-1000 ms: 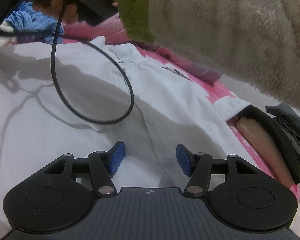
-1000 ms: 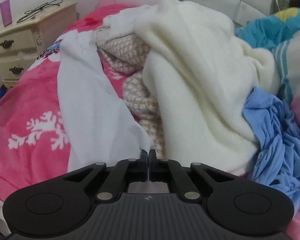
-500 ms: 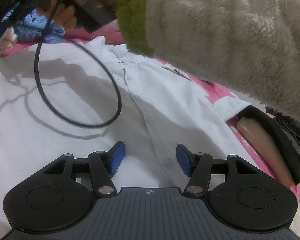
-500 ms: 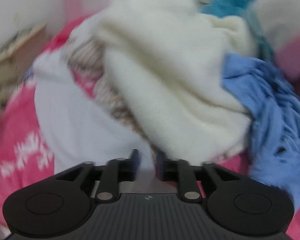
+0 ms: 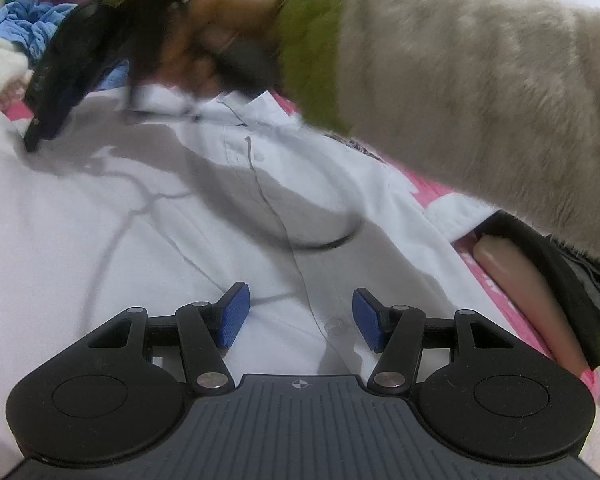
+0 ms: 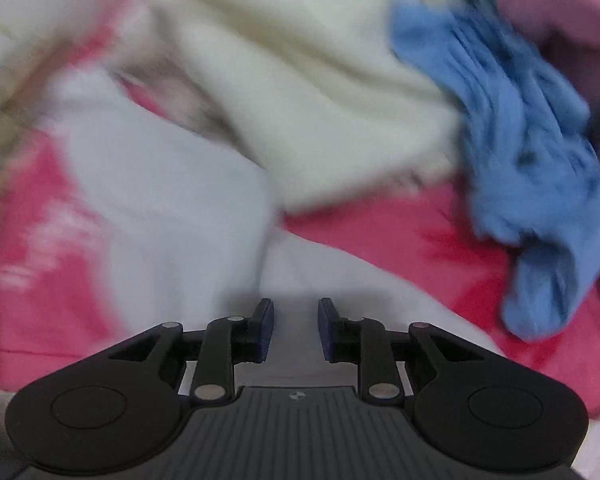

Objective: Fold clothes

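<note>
Pink bedspread [image 6: 40,208] underneath, white button-up shirt [image 5: 140,240] spread front-up across it, cream fleece [image 6: 300,80] and blue garment [image 6: 540,160] heaped beyond. Left gripper [image 5: 300,316] agape over the placket, empty; right gripper [image 6: 295,330] part-open above white cloth, gripping nothing. Best pinched at a shirt edge, single layer only, cable [image 5: 332,240] kept clear.

No readable text, label, brand or number shows in either view. A small crosshair mark sits on the ribbed grey housing of the left gripper [image 5: 299,322] at lower centre of the left wrist view, and the same mark on the right gripper [image 6: 296,330]. A dark printed patch on the white shirt [image 5: 140,240], right of centre under the sleeve, may be lettering, but it is too blurred to read.
</note>
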Demonstrator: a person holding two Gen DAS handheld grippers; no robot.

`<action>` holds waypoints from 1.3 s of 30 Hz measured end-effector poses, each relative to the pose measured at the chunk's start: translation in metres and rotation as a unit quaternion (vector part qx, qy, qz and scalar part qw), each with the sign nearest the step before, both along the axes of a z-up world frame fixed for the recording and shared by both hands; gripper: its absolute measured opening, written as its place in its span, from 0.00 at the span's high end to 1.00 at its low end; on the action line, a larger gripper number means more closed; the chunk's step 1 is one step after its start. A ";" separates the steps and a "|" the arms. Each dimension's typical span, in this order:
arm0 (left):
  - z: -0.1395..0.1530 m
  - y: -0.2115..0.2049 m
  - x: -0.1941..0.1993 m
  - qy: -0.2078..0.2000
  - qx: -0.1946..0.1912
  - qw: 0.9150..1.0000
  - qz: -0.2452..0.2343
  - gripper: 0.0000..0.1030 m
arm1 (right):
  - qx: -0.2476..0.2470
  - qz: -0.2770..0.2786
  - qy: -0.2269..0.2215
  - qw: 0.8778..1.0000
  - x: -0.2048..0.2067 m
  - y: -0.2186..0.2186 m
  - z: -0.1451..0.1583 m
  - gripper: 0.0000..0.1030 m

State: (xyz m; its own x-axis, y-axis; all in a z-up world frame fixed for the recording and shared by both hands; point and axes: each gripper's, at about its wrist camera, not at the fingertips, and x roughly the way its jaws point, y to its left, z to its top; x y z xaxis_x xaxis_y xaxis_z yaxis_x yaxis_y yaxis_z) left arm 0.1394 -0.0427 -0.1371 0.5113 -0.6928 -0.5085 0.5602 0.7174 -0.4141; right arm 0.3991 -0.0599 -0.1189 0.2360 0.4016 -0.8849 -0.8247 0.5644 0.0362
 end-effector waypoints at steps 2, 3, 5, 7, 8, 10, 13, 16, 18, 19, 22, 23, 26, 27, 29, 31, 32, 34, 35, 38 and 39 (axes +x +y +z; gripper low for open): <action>0.000 0.000 0.000 0.000 -0.001 1.000 0.000 0.45 | 0.008 -0.064 -0.049 0.997 0.013 0.001 0.000 0.79; 0.000 0.000 0.000 0.001 -0.001 1.000 0.000 0.45 | 0.010 -0.099 -0.075 0.992 0.020 0.002 0.000 0.79; 0.000 0.000 0.000 0.001 -0.002 1.000 0.000 0.45 | 0.015 -0.144 -0.087 0.986 0.030 0.001 0.006 0.78; 0.000 0.000 0.000 0.001 -0.002 1.000 0.000 0.45 | 0.034 -0.143 -0.075 0.986 0.028 -0.004 0.020 0.78; 0.000 0.000 0.000 0.001 -0.001 1.000 0.000 0.45 | 0.046 -0.121 -0.063 0.990 0.022 -0.007 0.029 0.77; 0.001 0.000 -0.001 0.000 0.001 1.000 0.000 0.44 | 0.068 -0.078 -0.040 0.994 0.008 -0.013 0.047 0.76; 0.002 0.000 -0.002 -0.001 0.001 1.000 0.000 0.44 | 0.079 -0.008 0.011 0.997 -0.013 -0.011 0.048 0.76; 0.004 0.001 -0.002 -0.004 -0.005 1.000 -0.001 0.44 | 0.012 -0.039 -0.009 0.999 -0.013 0.007 0.013 0.75; 0.008 0.005 -0.005 -0.012 -0.017 1.000 -0.003 0.43 | 0.003 -0.083 -0.050 0.995 -0.032 -0.010 0.035 0.74; 0.010 0.007 -0.006 -0.017 -0.024 1.000 -0.005 0.43 | 0.007 -0.104 -0.070 0.992 -0.045 -0.022 0.051 0.74; 0.021 0.013 -0.014 -0.035 -0.048 0.998 -0.015 0.43 | 0.021 -0.166 -0.130 0.977 -0.083 -0.058 0.100 0.74; 0.025 0.015 -0.018 -0.039 -0.058 0.997 -0.023 0.43 | 0.026 -0.187 -0.149 0.971 -0.095 -0.071 0.116 0.74; 0.041 0.022 -0.036 -0.034 -0.090 0.993 -0.063 0.42 | 0.040 -0.247 -0.208 0.946 -0.133 -0.107 0.165 0.74; 0.048 0.023 -0.044 -0.034 -0.100 0.992 -0.074 0.42 | 0.045 -0.267 -0.227 0.936 -0.146 -0.119 0.182 0.74; 0.059 0.028 -0.063 -0.031 -0.100 0.992 -0.076 0.41 | 0.054 -0.306 -0.264 0.913 -0.171 -0.143 0.214 0.73; 0.069 0.033 -0.083 -0.027 -0.094 0.993 -0.072 0.41 | 0.069 -0.342 -0.293 0.890 -0.203 -0.169 0.244 0.73; 0.073 0.035 -0.092 -0.027 -0.086 0.994 -0.067 0.41 | 0.084 -0.357 -0.297 0.882 -0.226 -0.181 0.250 0.73; 0.076 0.039 -0.108 -0.029 -0.058 0.996 -0.053 0.41 | 0.113 -0.385 -0.300 0.866 -0.272 -0.204 0.257 0.73; 0.077 0.041 -0.113 -0.028 -0.043 0.998 -0.045 0.41 | 0.126 -0.394 -0.296 0.861 -0.294 -0.212 0.254 0.73; 0.075 0.039 -0.114 -0.015 0.000 1.000 -0.021 0.41 | 0.154 -0.405 -0.274 0.859 -0.349 -0.225 0.226 0.73; 0.073 0.037 -0.109 -0.011 0.018 1.000 -0.012 0.41 | 0.159 -0.403 -0.264 0.861 -0.357 -0.227 0.213 0.73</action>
State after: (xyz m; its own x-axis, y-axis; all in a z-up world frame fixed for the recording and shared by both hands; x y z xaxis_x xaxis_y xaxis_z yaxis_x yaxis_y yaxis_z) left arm 0.0300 -0.0054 -0.0639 0.5052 -0.6865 -0.5230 0.5864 0.7177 -0.3756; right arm 0.0421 -0.2870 0.0939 0.8880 0.1202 -0.4438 -0.1172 0.9925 0.0342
